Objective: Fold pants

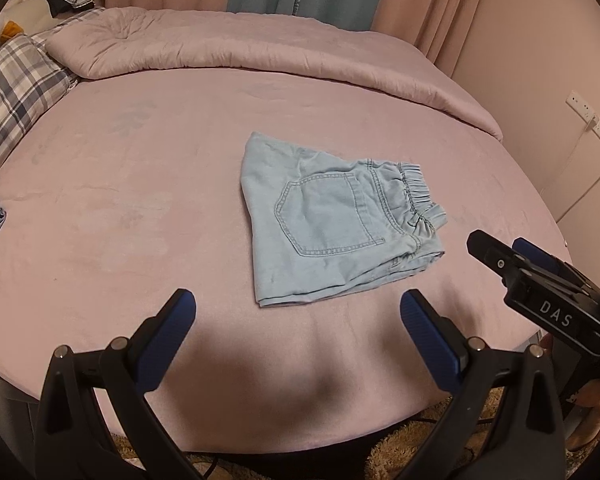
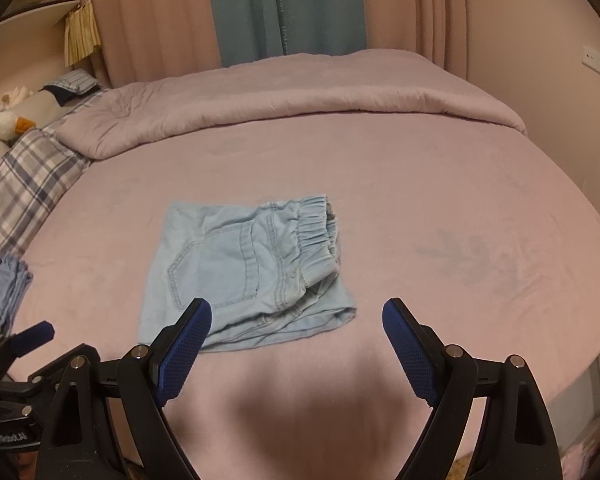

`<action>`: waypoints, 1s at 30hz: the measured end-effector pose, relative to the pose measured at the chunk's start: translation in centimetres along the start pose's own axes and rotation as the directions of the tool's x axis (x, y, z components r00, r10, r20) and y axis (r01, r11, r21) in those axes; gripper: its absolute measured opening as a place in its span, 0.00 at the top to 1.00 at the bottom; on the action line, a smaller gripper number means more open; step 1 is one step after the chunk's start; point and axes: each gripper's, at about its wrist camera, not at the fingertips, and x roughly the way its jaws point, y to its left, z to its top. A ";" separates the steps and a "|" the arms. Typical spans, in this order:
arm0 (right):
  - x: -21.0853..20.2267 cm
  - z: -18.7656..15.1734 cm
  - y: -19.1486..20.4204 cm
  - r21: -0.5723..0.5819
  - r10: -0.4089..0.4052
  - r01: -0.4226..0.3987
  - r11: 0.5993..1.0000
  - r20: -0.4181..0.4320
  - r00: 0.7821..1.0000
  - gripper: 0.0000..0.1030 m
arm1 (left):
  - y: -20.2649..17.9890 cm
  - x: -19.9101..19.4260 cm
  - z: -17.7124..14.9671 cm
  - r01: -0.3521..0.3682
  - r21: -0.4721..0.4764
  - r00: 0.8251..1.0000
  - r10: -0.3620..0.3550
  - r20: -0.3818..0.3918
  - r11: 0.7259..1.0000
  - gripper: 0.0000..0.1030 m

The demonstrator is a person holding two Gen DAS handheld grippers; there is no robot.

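Two grippers hover over the near edge of the bed (image 1: 140, 184), and neither touches the cloth. The left gripper (image 1: 298, 312) has its jaws spread wide with nothing between them; the right gripper (image 2: 296, 320) likewise stands released and empty, its left jaw overlapping the near hem in its own view but not visibly pressing on it.

The pants (image 1: 332, 220) lie near the middle of the bed, already doubled into a compact, roughly square packet with several layers stacked at the near edge. They are light blue denim, thin and soft by the look of the creases, with a stitched patch pocket (image 1: 328, 212) facing up and a gathered elastic waistband (image 2: 318, 224) bunched along the right side. That waistband end sits thicker and puffier than the flat left edge.

My reading is that the folding is at or close to its end: the packet is small and tidy, and both tools are clear of it. If one more fold is wanted, it would call for pinching every layer at one edge together, since loose layers could slide apart on the plush, velvety pink sheet.

Beyond lies a rolled mauve quilt (image 1: 228, 44), a plaid pillow (image 1: 16, 80) on the left, and a folded blue cloth (image 2: 8, 292) at the bed's left edge.
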 end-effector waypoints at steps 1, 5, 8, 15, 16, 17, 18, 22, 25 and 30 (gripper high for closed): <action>0.0 0.0 0.0 0.000 -0.002 0.002 1.000 0.000 1.000 0.16 | 0.0 0.0 0.0 -0.001 0.000 1.000 0.001 0.002 1.000 0.01; -0.1 0.0 -0.1 0.003 -0.006 0.006 1.000 0.001 1.000 0.16 | 0.0 0.0 0.0 -0.008 0.001 1.000 0.008 0.005 1.000 0.01; -0.1 0.0 -0.2 0.003 -0.011 0.011 1.000 0.000 1.000 0.16 | 0.1 0.0 0.1 -0.006 0.000 1.000 0.006 0.004 1.000 0.01; -0.1 0.1 -0.2 -0.001 -0.016 0.016 1.000 0.000 1.000 0.16 | 0.1 0.0 0.0 0.001 -0.012 1.000 -0.001 0.000 1.000 0.01; -0.1 0.1 -0.2 -0.002 -0.016 0.016 1.000 0.001 1.000 0.16 | 0.1 0.0 0.0 0.003 -0.011 1.000 -0.003 0.000 1.000 0.01; -0.1 0.1 -0.2 -0.004 -0.016 0.016 1.000 0.001 1.000 0.16 | 0.1 -0.1 0.0 0.003 -0.010 1.000 -0.003 0.000 1.000 0.01; 0.0 0.0 -0.2 -0.004 -0.018 0.018 1.000 0.002 1.000 0.16 | 0.0 -0.1 0.0 0.003 -0.010 1.000 -0.003 0.001 1.000 0.01; 0.0 0.0 -0.3 -0.003 -0.020 0.020 1.000 -0.001 1.000 0.16 | 0.0 -0.1 0.0 0.004 -0.012 1.000 -0.004 0.004 1.000 0.01; 0.0 0.1 -0.3 -0.006 -0.021 0.021 1.000 0.000 1.000 0.16 | 0.0 -0.1 -0.1 0.005 -0.014 1.000 -0.005 0.006 1.000 0.01; 0.0 0.0 -0.4 -0.005 -0.019 0.019 1.000 0.002 1.000 0.16 | -0.2 -0.2 0.0 0.006 -0.013 1.000 -0.006 0.011 1.000 0.01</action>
